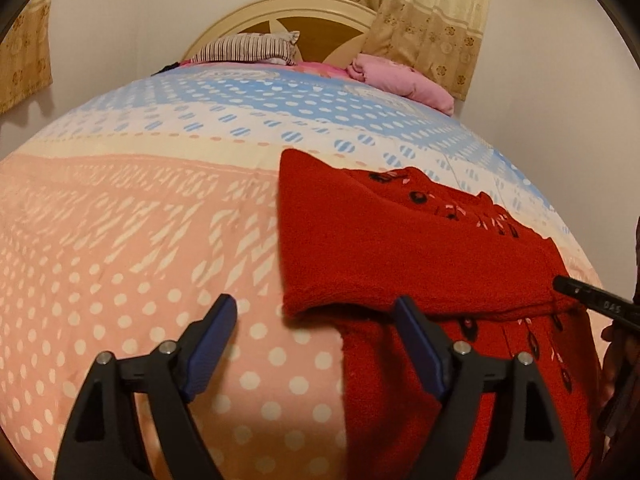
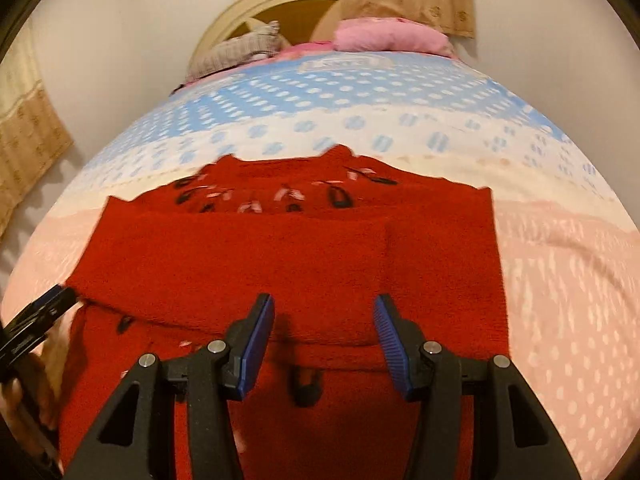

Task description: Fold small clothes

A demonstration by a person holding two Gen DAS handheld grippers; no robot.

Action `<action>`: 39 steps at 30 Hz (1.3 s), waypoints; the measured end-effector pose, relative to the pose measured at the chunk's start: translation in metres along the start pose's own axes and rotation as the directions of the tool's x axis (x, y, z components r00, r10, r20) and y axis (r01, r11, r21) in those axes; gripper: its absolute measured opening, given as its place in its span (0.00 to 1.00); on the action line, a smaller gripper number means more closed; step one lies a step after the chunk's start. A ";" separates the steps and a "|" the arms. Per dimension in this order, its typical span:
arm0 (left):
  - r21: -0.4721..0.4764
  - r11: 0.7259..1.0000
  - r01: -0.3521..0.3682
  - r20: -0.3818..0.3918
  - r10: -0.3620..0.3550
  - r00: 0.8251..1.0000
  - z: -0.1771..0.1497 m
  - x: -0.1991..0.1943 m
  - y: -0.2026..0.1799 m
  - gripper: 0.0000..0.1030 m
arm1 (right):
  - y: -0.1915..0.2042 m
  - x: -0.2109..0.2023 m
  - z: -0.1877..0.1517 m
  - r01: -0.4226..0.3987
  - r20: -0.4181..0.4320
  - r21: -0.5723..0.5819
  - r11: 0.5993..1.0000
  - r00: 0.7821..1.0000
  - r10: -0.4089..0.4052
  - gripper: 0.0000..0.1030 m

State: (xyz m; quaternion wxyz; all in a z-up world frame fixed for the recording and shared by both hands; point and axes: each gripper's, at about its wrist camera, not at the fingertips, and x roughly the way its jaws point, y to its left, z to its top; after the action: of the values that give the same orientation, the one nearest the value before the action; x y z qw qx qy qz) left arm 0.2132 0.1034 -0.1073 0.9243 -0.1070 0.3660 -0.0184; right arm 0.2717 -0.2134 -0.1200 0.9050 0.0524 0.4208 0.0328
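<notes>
A small red knitted sweater with dark and pink markings lies on the bed. Its sleeves are folded across the body. My left gripper is open and empty at the sweater's left edge, its right finger over the cloth. The right gripper's finger tip shows at the sweater's right side. In the right wrist view the sweater fills the middle, and my right gripper is open and empty just above its lower part. The left gripper's tip shows at the left edge.
The bed sheet is pink, cream and blue with dots. A striped pillow and a pink pillow lie by the headboard. Curtains hang behind. The bed's right edge is near the sweater.
</notes>
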 end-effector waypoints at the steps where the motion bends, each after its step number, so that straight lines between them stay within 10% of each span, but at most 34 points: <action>1: -0.003 1.000 0.001 -0.005 -0.001 1.000 0.000 0.001 0.000 0.81 | -0.003 0.001 -0.001 0.004 -0.002 0.007 1.000 1.000 -0.004 0.51; 5: -0.013 1.000 0.008 -0.029 -0.008 1.000 -0.001 0.005 0.002 0.81 | -0.008 0.011 0.002 -0.018 -0.022 0.017 1.000 1.000 0.018 0.51; 10: -0.046 0.999 0.026 -0.040 -0.028 0.999 -0.001 0.007 0.009 0.81 | 0.011 0.011 0.007 -0.021 -0.012 -0.085 0.996 1.000 0.020 0.07; 19: -0.059 0.998 0.035 -0.045 -0.038 0.998 -0.003 0.007 0.012 0.81 | -0.025 -0.028 0.019 0.019 0.095 -0.021 1.000 0.995 -0.017 0.03; 39: -0.060 0.998 0.031 -0.001 -0.031 1.000 0.026 -0.003 0.016 0.81 | -0.050 -0.004 -0.001 0.077 0.021 -0.021 0.997 0.997 -0.076 0.03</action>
State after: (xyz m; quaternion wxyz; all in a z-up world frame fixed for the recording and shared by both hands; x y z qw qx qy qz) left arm 0.2284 0.1247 -0.0901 0.9199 -0.1404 0.3655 -0.0218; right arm 0.2687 -0.2634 -0.1239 0.9103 0.0266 0.4131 0.0024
